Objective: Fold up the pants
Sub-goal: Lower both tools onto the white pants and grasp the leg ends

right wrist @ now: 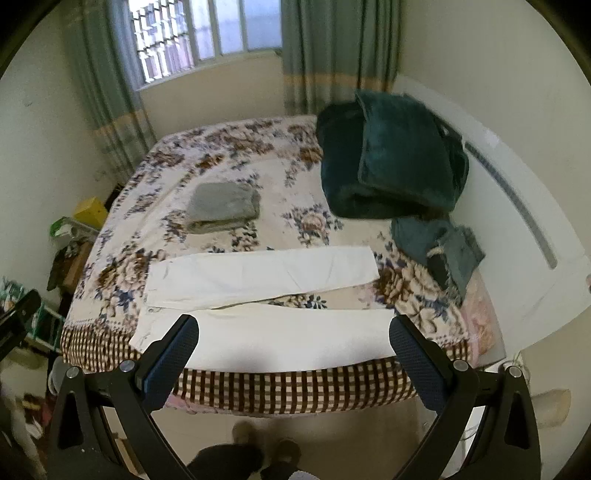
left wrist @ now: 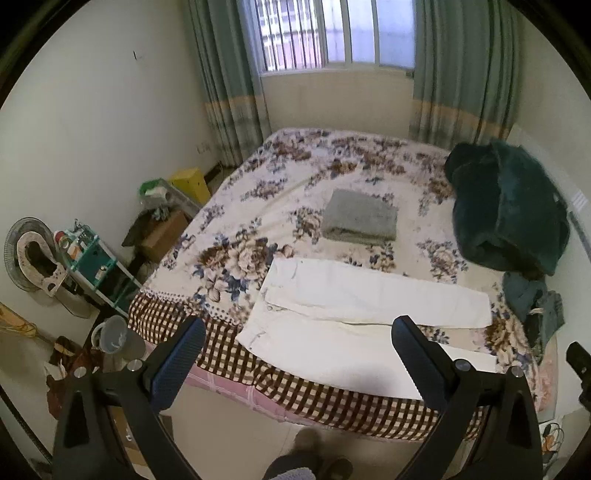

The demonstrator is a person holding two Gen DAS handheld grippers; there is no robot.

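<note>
Both looking down from above the bed's (left wrist: 236, 236) near edge toward the window (right wrist: 207, 33); sharing white pants (left wrist: 369, 306) at lower centre.

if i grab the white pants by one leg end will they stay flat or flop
The white pants would probably flop: they lie thin and flat on the floral bedspread like soft cloth, so the rest should droop. They look light, with little bulk. The near leg already hangs over the bed edge, so a pull may drag them off. Both hand-held grippers are open.
</note>
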